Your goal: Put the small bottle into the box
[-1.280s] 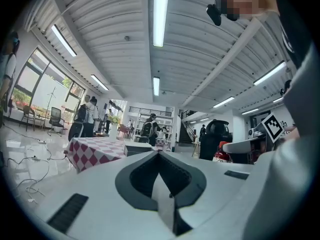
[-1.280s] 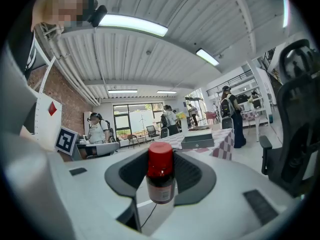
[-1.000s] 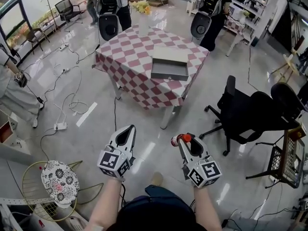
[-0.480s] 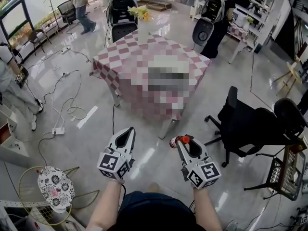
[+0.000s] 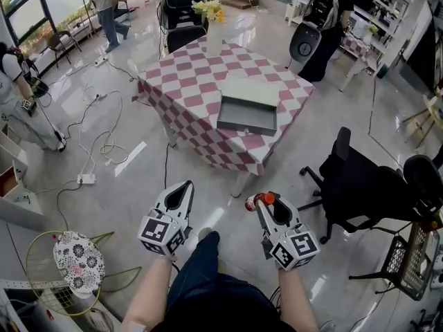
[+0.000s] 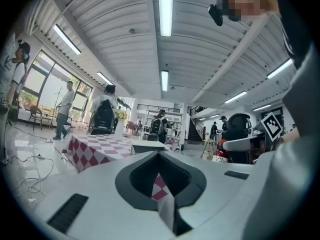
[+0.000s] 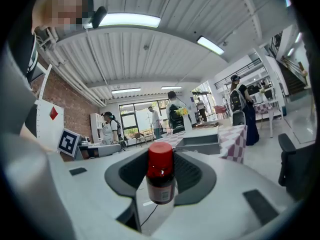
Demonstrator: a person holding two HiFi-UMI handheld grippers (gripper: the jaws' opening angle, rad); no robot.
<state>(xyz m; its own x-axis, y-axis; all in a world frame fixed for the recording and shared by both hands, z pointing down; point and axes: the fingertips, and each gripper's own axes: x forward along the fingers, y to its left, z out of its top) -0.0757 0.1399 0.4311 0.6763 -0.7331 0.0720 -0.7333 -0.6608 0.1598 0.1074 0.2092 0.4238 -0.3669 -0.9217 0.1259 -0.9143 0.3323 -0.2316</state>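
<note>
A small dark bottle (image 5: 257, 200) with a red cap (image 7: 161, 156) sits upright between the tips of my right gripper (image 5: 260, 203), which is shut on it. In the right gripper view the bottle (image 7: 161, 181) stands in the middle, with the right gripper (image 7: 161, 196) pinching its lower body. My left gripper (image 5: 185, 185) is level beside it, shut and empty. The left gripper (image 6: 164, 198) shows its tips meeting. An open grey box (image 5: 247, 115) lies on the red-and-white checked table (image 5: 187, 81) ahead, far from both grippers. The box (image 7: 200, 143) is also ahead in the right gripper view.
A black office chair (image 5: 360, 185) stands right of the table. A vase of yellow flowers (image 5: 211, 19) is on the table's far side. Cables (image 5: 104, 144) trail over the floor at left, near a patterned stool (image 5: 82, 261). People stand behind the table.
The table and box have drawn nearer in the head view. My leg has stepped forward between the grippers. Both grippers keep their pose, and the bottle stays gripped.
</note>
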